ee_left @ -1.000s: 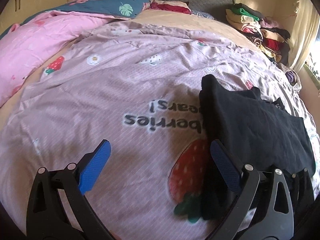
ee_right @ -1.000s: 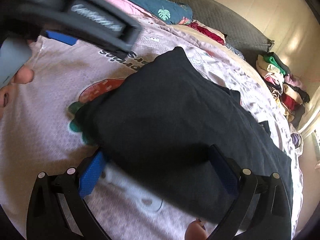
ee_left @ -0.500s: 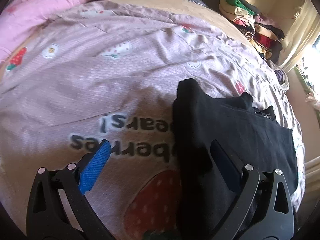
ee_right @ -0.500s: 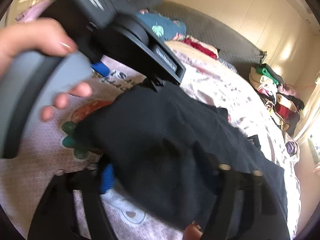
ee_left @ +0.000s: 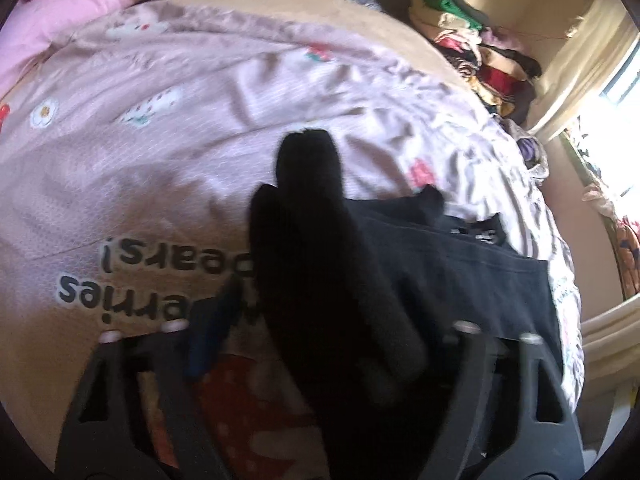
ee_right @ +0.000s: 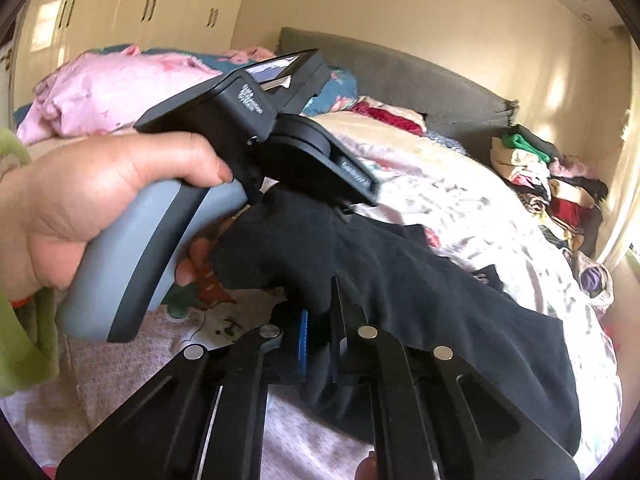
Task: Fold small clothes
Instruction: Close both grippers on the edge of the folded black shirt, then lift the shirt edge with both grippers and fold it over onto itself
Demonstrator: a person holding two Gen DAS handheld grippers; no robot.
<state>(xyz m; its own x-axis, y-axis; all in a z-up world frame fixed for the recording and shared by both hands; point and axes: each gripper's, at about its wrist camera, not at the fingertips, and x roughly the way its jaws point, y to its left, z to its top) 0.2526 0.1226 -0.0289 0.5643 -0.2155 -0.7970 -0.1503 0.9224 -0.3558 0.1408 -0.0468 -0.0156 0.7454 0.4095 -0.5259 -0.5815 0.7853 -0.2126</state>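
A wrinkled pink quilt (ee_left: 208, 128) printed with strawberries covers the bed, and a soft black garment (ee_right: 460, 312) lies on it, one end bunched into a thick roll. The right hand-held gripper (ee_right: 318, 344) is clamped together on that black fabric, while the left hand-held gripper (ee_left: 320, 344) is closing its blue-padded jaws around the rolled fold.

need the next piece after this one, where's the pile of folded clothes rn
The pile of folded clothes sits at the far right corner of the bed, by the grey headboard and the curtain, beyond the black garment.

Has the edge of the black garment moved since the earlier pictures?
Yes. The black garment, pinched in the right hand-held gripper, has lifted off the pink quilt, rising toward the grey headboard in that view.
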